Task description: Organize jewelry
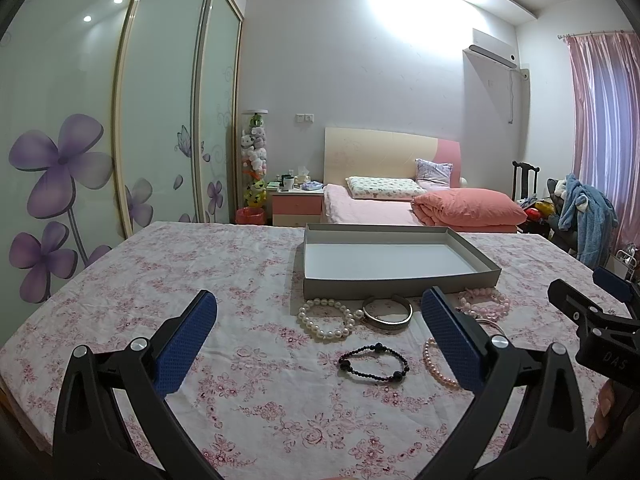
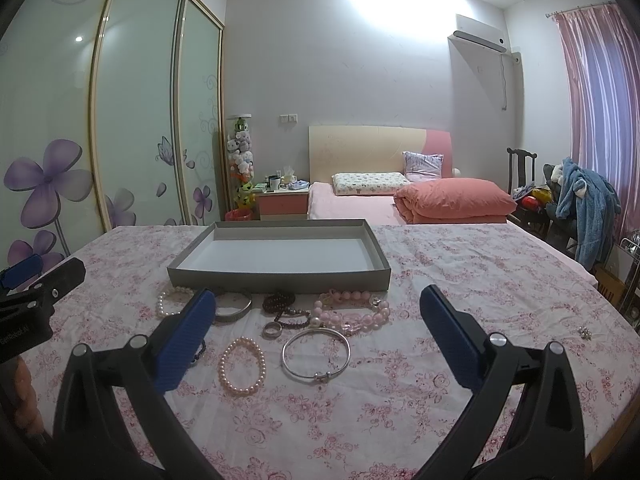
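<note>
Left gripper (image 1: 318, 336): fingers wide, empty; black beaded bracelet (image 1: 374, 363) lay between them.
Right gripper (image 2: 318, 334): fingers wide, empty; thin silver bangle (image 2: 316, 354) between them.
Shallow grey cardboard tray (image 2: 280, 276): beyond fingertips.

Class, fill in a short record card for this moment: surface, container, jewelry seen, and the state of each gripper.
surface: floral tablecloth
container: grey tray, nothing inside
jewelry: all outside the tray, on the cloth in front of it
pieces: white pearl bracelet, black bead bracelet, pink pearl bracelet, thin silver bangle, ring
left gripper: open, holding nothing
right gripper: open, holding nothing
</note>
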`<state>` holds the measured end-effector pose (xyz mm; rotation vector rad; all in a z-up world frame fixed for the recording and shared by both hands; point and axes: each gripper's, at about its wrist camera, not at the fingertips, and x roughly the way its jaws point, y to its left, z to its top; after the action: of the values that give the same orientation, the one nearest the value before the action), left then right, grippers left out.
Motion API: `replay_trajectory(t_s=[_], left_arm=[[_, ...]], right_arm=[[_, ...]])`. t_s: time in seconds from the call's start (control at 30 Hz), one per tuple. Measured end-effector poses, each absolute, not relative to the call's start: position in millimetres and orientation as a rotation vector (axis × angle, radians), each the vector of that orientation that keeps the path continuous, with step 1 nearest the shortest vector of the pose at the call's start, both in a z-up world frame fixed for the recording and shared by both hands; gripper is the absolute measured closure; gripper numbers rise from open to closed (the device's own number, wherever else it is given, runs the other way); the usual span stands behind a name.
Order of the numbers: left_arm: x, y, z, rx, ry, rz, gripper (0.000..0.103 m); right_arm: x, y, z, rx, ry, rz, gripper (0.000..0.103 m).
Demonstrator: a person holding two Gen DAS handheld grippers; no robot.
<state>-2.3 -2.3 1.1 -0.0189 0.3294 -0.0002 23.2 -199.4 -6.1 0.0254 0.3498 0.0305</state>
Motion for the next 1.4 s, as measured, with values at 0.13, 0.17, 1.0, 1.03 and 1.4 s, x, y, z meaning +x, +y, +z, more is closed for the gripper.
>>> replay_trajectory(t_s=[0.13, 0.17, 1.0, 1.03, 1.4], left_arm=[[0.0, 0.2, 0.2, -0.023, 0.333, -0.001, 0.002], [-0.1, 0.1, 0.2, -0.023, 0.333, 0.000, 0.002], [-3.0, -6.7, 1.1, -0.023, 0.336, -0.004, 0.002], [-3.3, -7.0, 1.1, -0.023, 0.336, -0.004, 0.002], [-3.9, -10.7, -4.4, -0.023, 0.339, -0.005, 0.002]], right_arm=[[22.9, -199.4, -6.2, 0.026, 0.350, 0.031, 0.004], [22.8, -199.5, -6.2, 0.026, 0.350, 0.031, 0.004], [21.4, -200.1, -5.0, 0.026, 0.348, 0.031, 0.004], [21.6, -200.1, -5.0, 0.026, 0.349, 0.031, 0.004], [21.2, -200.5, -5.2, 0.026, 0.349, 0.031, 0.004]])
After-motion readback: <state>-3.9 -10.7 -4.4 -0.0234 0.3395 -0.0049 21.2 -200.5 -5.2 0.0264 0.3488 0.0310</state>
